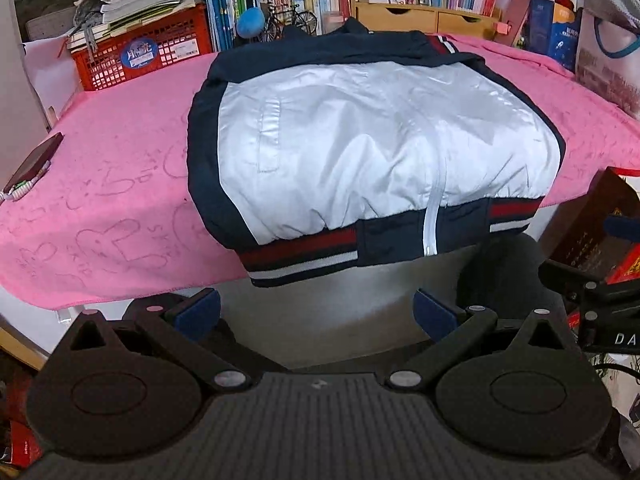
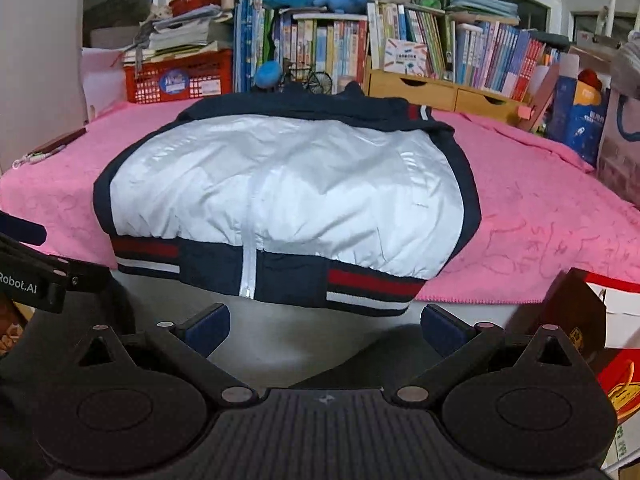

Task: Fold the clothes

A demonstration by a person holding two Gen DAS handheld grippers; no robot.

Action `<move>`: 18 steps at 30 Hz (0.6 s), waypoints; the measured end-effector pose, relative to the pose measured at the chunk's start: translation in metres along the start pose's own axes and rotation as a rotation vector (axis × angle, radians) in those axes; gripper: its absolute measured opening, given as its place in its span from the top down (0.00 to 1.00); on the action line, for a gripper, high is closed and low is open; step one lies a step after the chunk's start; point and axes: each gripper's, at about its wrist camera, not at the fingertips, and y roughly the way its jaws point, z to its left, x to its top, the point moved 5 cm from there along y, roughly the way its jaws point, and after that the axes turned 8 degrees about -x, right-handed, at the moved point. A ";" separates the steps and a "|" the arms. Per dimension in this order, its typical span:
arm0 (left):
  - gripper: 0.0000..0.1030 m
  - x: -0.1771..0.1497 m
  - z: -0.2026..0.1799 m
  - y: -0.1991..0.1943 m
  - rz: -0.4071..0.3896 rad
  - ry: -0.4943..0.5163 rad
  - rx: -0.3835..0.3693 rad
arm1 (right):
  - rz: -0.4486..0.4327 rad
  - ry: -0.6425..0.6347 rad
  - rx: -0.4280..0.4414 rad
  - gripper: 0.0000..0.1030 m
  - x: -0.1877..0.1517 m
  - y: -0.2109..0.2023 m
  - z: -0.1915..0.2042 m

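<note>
Left wrist and right wrist views both show each tool, left tool [image 1: 316, 312] and right tool [image 2: 326, 326], released and empty below the jacket [image 1: 372, 148], sleeves tucked, hem overhanging the pink-covered desk [image 1: 120, 184]; gripping that hem looks next.

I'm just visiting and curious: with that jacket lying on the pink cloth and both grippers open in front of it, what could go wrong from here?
1. The jacket hem overhangs the table's near edge; a tug toward the person might slide it off.
2. The shiny white fabric looks slippery, so the left gripper or right gripper may lose its pinch.
3. The pink towel lies loose; a gripper could catch it along with the jacket and drag the phone-like object near its edge.
</note>
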 end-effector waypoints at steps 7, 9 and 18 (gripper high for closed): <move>0.00 -0.001 0.012 0.021 -0.002 0.001 -0.021 | -0.143 0.051 -0.039 0.00 -0.013 0.018 -0.035; 0.00 0.001 0.019 0.030 -0.009 -0.005 -0.026 | -0.131 0.106 -0.020 0.01 -0.014 0.031 -0.052; 0.00 0.011 0.066 0.067 -0.044 -0.061 -0.042 | -0.037 0.188 0.123 0.11 0.000 0.099 -0.082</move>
